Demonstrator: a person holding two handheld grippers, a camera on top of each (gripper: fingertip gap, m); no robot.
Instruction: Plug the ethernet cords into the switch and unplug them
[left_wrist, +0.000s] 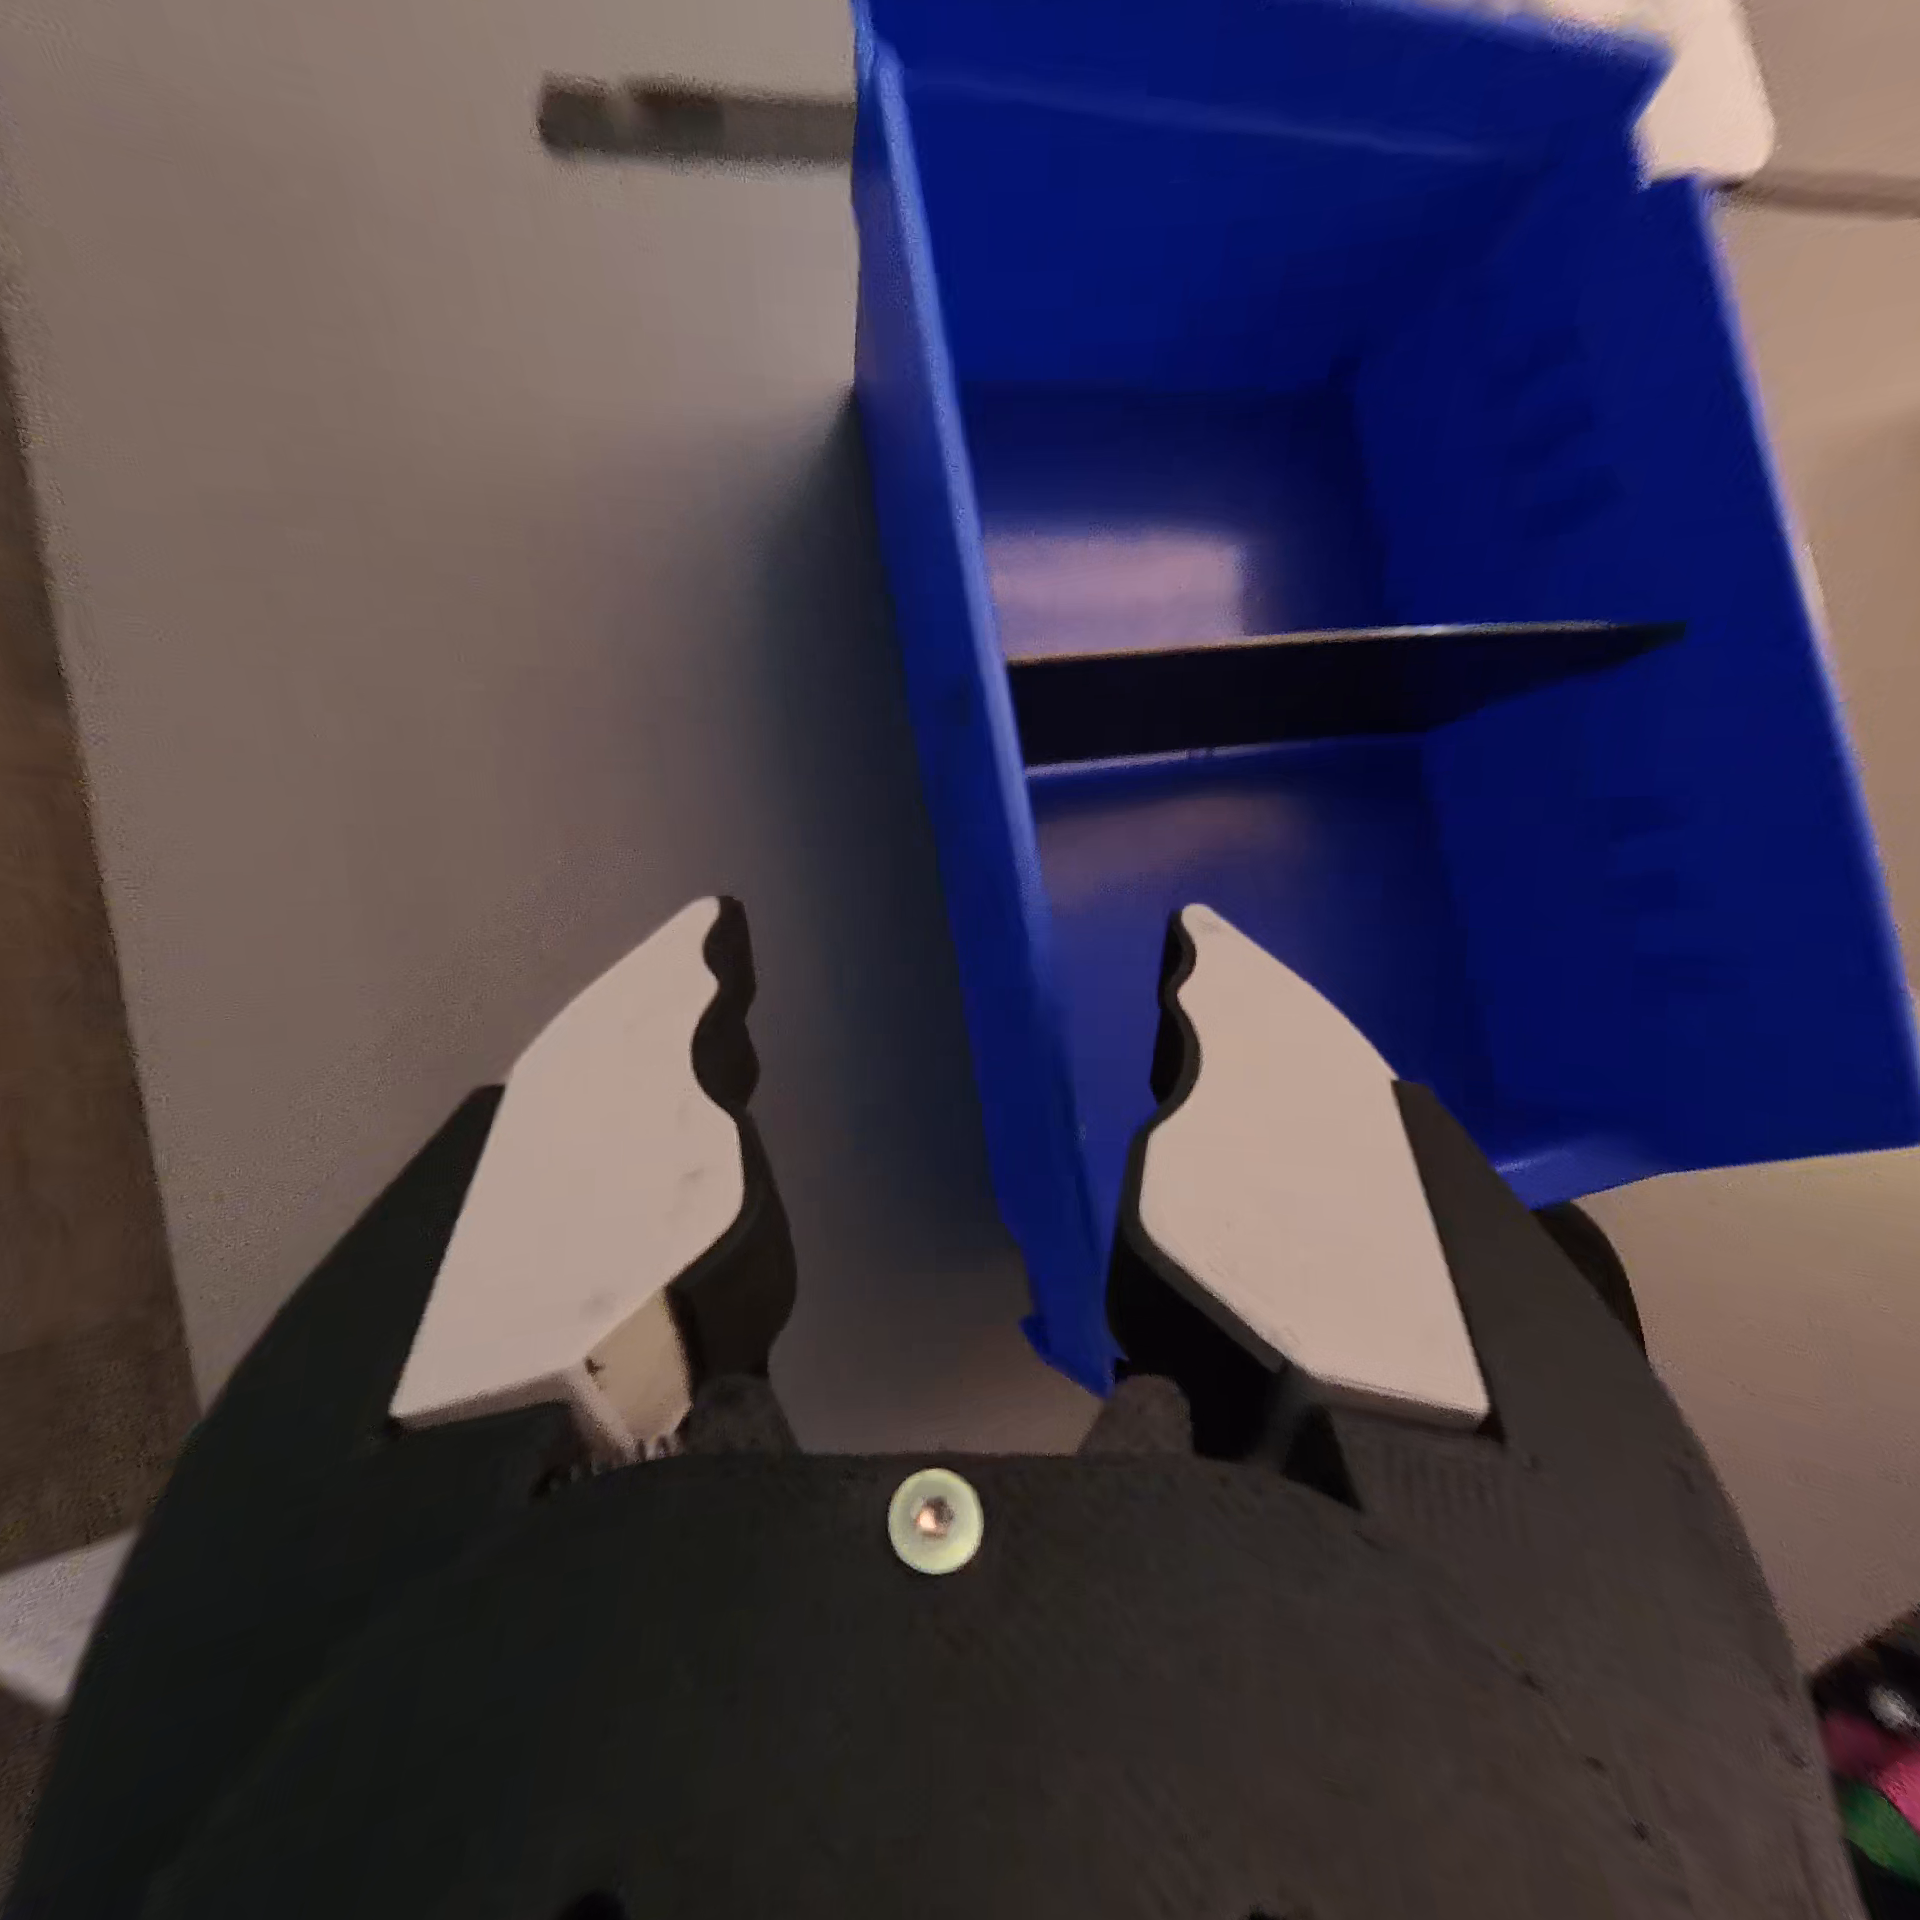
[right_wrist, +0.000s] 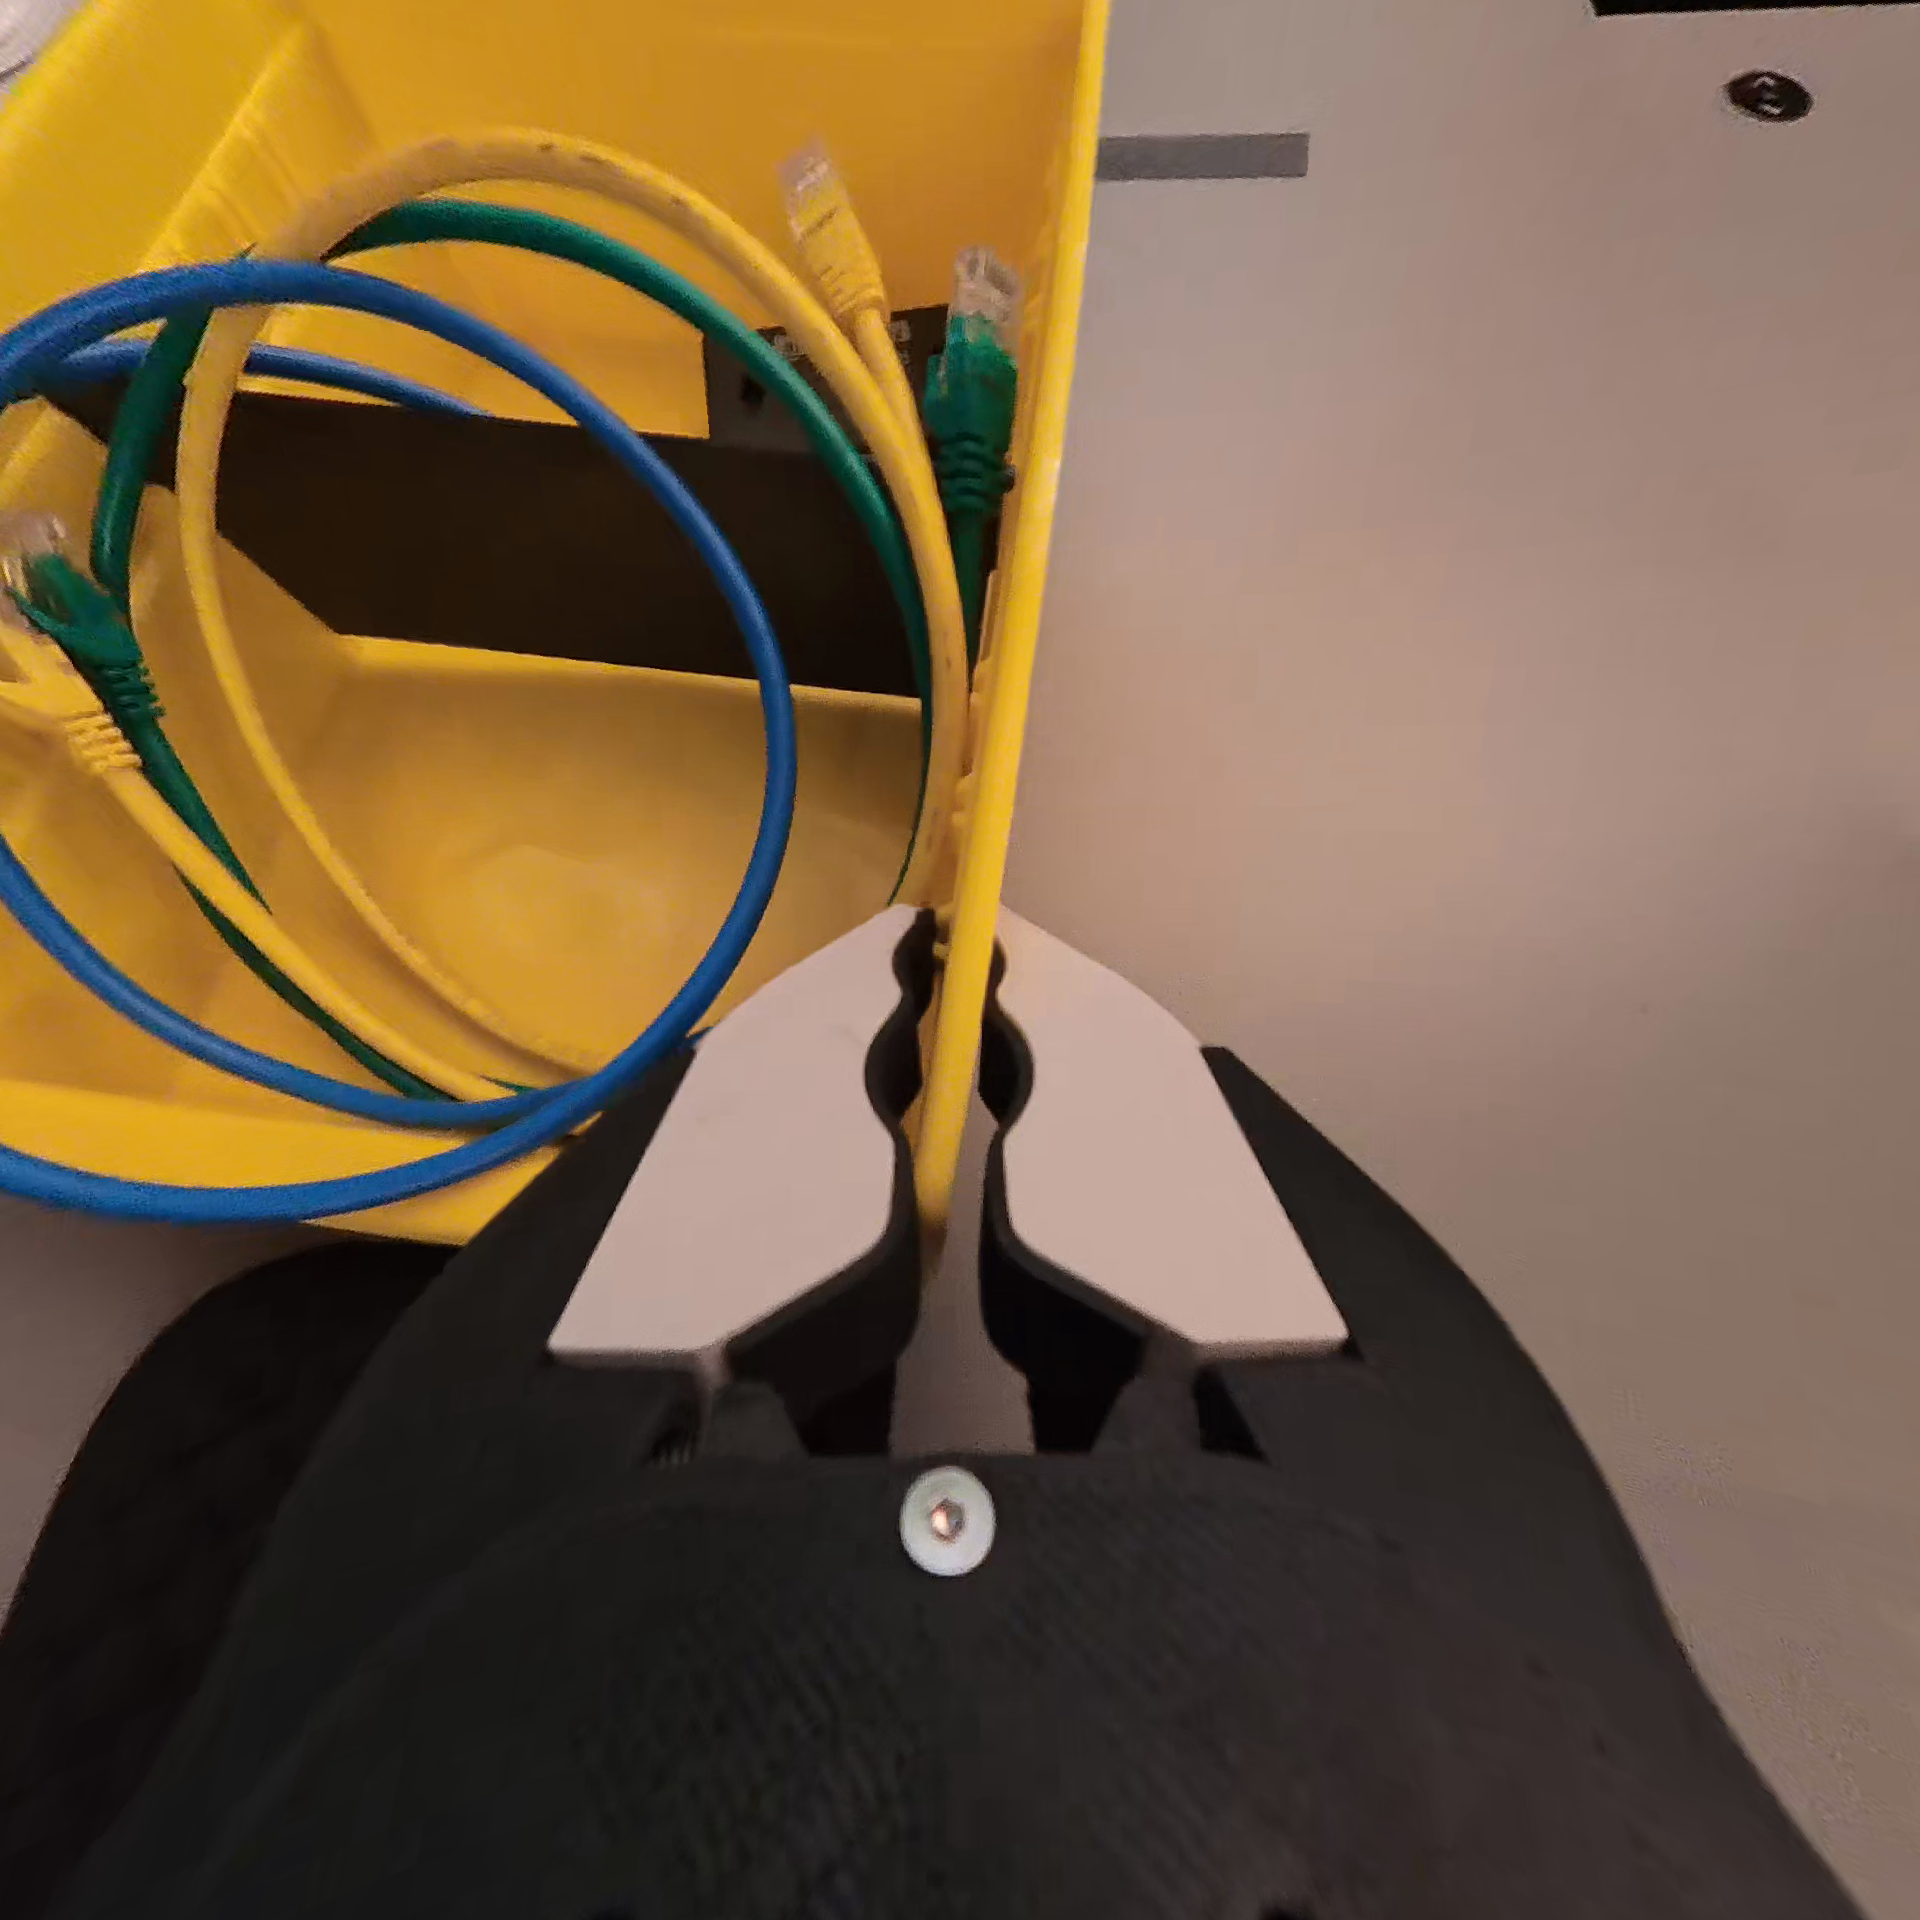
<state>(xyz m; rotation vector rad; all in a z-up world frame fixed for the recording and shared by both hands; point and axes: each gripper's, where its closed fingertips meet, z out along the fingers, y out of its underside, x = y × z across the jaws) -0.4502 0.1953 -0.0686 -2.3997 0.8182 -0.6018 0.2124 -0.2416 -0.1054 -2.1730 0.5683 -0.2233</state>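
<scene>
A pale grey table (right_wrist: 1507, 727) is seen under both bins, with a strip of grey tape (right_wrist: 1200, 156) just beyond the yellow bin (right_wrist: 540, 831). Inside the yellow bin, blue (right_wrist: 774, 748), green (right_wrist: 894, 540) and yellow (right_wrist: 940, 644) ethernet cords are coiled around a black divider (right_wrist: 582, 561), and its right wall is pinched by the right gripper (right_wrist: 951, 925). The blue bin (left_wrist: 1621, 790), split by a dark divider (left_wrist: 1299, 686), is straddled at its left wall by the widely spread left gripper (left_wrist: 961, 914); the switch cannot be made out.
</scene>
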